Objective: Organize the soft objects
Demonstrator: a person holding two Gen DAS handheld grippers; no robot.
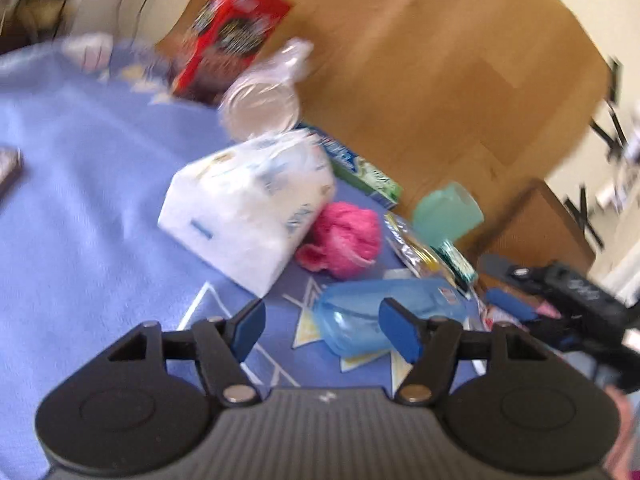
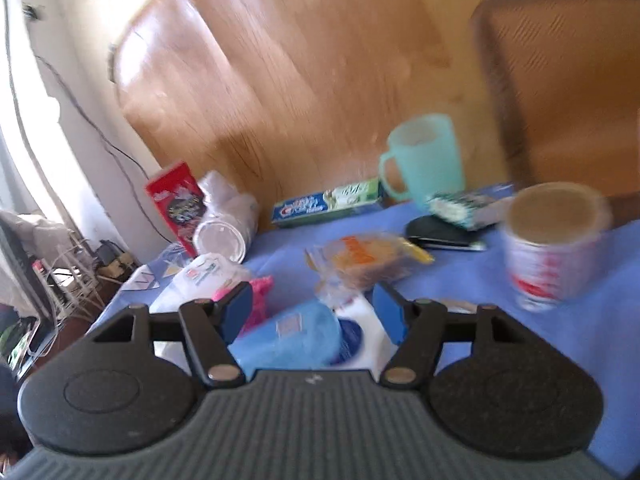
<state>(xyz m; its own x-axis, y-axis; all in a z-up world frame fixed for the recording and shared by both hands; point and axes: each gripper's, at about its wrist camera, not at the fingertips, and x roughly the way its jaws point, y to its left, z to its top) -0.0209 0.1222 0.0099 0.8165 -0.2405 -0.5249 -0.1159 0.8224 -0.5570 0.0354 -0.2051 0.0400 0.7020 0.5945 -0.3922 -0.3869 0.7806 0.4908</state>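
Pink sponge [image 1: 343, 245] lies near the table's far edge, touching the white tissue pack [image 1: 250, 210], with the blue pouch [image 1: 384, 316] just nearer me. Judgement: close slowly on the sponge only, clear of the pack. Left tongs [image 1: 322, 330] and right tongs [image 2: 312, 314] both wide open, holding nothing.

Bench [image 1: 80, 200]: wearing a blue cloth.
Lying on it: white tissue pack [image 1: 248, 208], pink pouf [image 1: 344, 240], blue case [image 1: 372, 316], toothpaste box [image 2: 326, 206], snack bag [image 2: 360, 260].
Standing on it: teal mug [image 2: 424, 160], tin [image 2: 552, 248].
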